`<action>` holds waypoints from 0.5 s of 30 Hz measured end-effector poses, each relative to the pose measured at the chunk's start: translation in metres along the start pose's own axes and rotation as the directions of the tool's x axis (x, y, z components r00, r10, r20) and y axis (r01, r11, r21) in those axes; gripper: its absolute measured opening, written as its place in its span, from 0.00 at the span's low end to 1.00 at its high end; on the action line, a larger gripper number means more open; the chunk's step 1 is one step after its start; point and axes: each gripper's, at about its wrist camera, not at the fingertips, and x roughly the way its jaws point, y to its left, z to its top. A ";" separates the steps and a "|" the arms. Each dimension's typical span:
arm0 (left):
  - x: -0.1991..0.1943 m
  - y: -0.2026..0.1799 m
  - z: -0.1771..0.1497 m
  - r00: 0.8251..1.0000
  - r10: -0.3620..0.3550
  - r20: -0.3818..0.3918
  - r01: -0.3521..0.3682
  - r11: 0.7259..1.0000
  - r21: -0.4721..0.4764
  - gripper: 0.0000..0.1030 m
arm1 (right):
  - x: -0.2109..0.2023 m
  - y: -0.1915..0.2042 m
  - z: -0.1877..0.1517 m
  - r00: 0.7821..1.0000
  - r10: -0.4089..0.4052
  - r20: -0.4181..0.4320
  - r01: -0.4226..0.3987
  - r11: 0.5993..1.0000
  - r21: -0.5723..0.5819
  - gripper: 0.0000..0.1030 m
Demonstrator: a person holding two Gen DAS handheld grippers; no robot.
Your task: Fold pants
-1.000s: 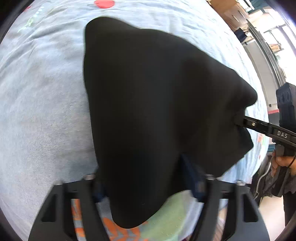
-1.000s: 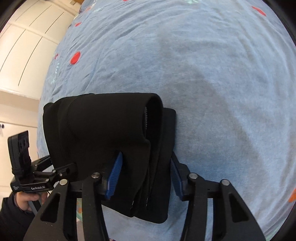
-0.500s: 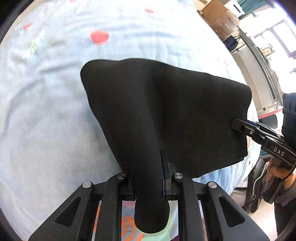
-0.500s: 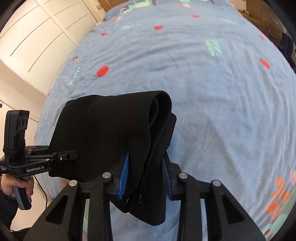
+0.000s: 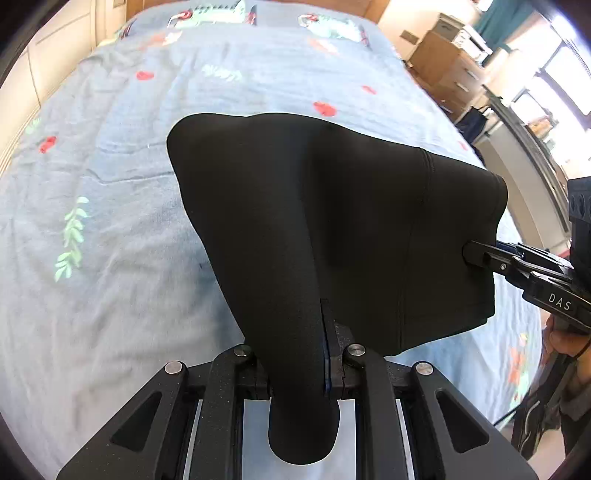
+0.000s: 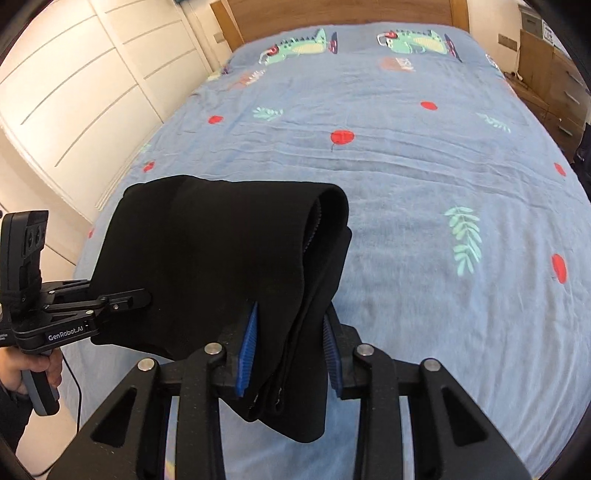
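While both grippers pinch them, the black pants (image 5: 332, 221) hang folded over a blue bedsheet (image 6: 406, 177) w/ red dots & leaves: left gripper (image 5: 325, 354) at 6 o'clock, right gripper (image 6: 288, 347) too. White wardrobe (image 6: 74, 92) at 10, wooden headboard (image 6: 332, 14) at 12.

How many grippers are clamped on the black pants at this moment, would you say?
2. The left gripper pinches one end of the black pants; the right gripper clamps the opposite, layered end. None seems hidden.
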 end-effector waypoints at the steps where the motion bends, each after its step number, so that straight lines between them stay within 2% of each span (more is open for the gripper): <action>1: 0.012 0.003 0.003 1.000 0.003 -0.015 -0.003 1.000 -0.007 0.14 | 0.010 -0.003 0.002 1.000 -0.008 -0.020 0.008 1.000 0.010 0.03; 4: 0.047 0.004 0.009 0.998 0.032 -0.062 -0.032 0.999 -0.001 0.14 | 0.034 -0.010 -0.003 0.997 -0.037 -0.072 0.040 0.999 0.034 0.03; 6: 0.053 0.006 0.012 0.997 0.036 -0.063 -0.036 0.999 -0.004 0.15 | 0.044 -0.013 -0.003 0.995 -0.057 -0.084 0.061 0.997 0.045 0.05; 8: 0.061 0.003 0.015 0.997 0.036 -0.067 -0.037 0.999 -0.018 0.20 | 0.052 -0.016 -0.004 0.993 -0.068 -0.095 0.074 0.995 0.064 0.15; 10: 0.054 0.014 0.010 0.997 0.044 -0.064 -0.046 0.999 -0.023 0.25 | 0.054 -0.016 -0.003 0.992 -0.079 -0.100 0.088 0.992 0.089 0.26; 12: 0.047 0.022 0.012 0.997 0.047 -0.058 -0.049 0.999 -0.024 0.26 | 0.052 -0.016 -0.004 0.992 -0.085 -0.093 0.095 0.991 0.097 0.27; 14: 0.042 0.022 0.012 0.996 0.074 -0.045 -0.074 0.997 -0.011 0.32 | 0.048 -0.015 -0.004 0.992 -0.092 -0.082 0.100 0.990 0.100 0.29; 15: 0.037 0.028 0.001 0.996 0.084 -0.035 -0.084 0.996 -0.004 0.33 | 0.046 -0.014 -0.004 0.991 -0.104 -0.080 0.112 0.989 0.099 0.29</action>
